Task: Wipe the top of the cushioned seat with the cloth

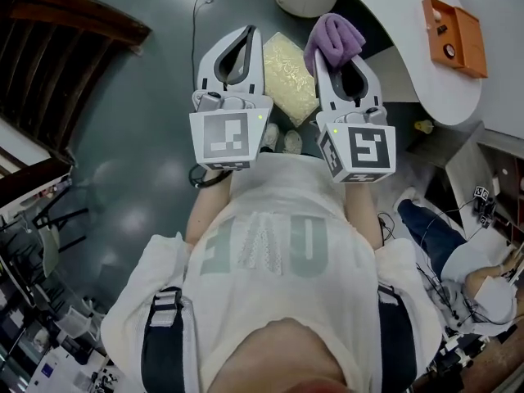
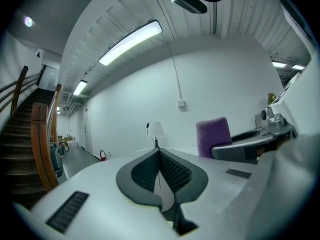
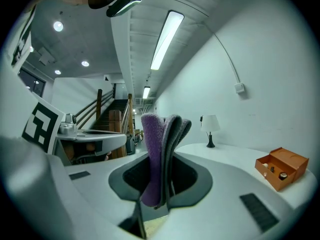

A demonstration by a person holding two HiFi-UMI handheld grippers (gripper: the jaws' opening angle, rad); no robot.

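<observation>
The purple cloth bunches over the tips of my right gripper, which is shut on it. In the right gripper view the folded cloth stands upright between the jaws of the right gripper. My left gripper is held beside it, shut with nothing in it, and in its own view the left gripper has its jaws pressed together. The cushioned seat, pale yellow, lies on the floor below and between both grippers. Both grippers are raised well above it and point level at a white wall.
A white curved table at the upper right carries an orange box and a small lamp. A wooden staircase runs along the left. A seated person's legs and cables are at the lower right.
</observation>
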